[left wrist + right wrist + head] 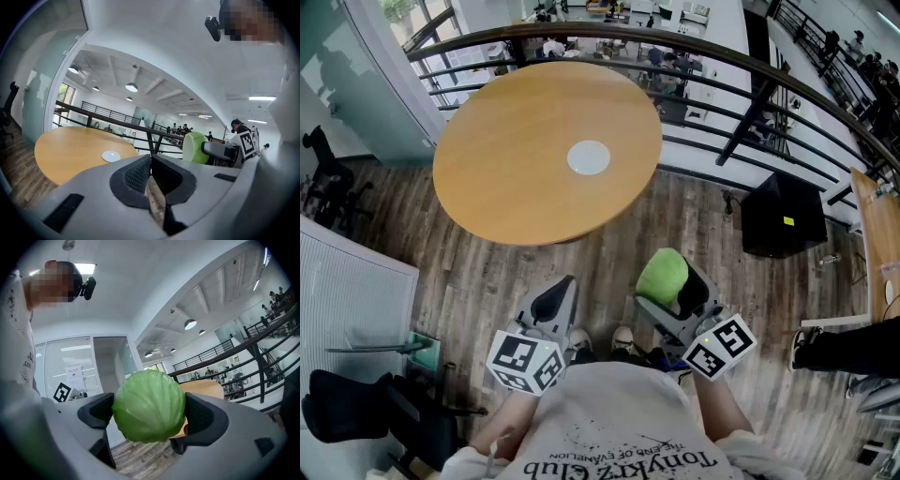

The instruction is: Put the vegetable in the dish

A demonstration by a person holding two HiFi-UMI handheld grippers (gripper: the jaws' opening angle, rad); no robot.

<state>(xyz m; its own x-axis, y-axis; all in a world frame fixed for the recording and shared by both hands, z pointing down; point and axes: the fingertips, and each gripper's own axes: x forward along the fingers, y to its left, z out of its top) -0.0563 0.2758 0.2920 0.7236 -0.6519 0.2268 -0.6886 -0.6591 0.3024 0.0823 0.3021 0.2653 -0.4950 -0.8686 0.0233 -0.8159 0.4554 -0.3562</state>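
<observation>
While your right gripper (149, 414) clamps the green cabbage (149, 405) between its two pads, jaws spread wide around the head, your left gripper (150, 164) just to its left has its jaws pressed together with nothing between them. The white dish (588, 157) lies well ahead of both grippers, a little left of the right one, on the round wooden table (506, 178); the cabbage is well apart from it. Behind the jaws, each marker cube (525, 362) carries black-and-white square patterns and no letters. Your shirt (619, 422) shows upside-down print in which "Club" is legible. Far to the right gripper's right, a black box (783, 216) bears a yellow label too small to read.
</observation>
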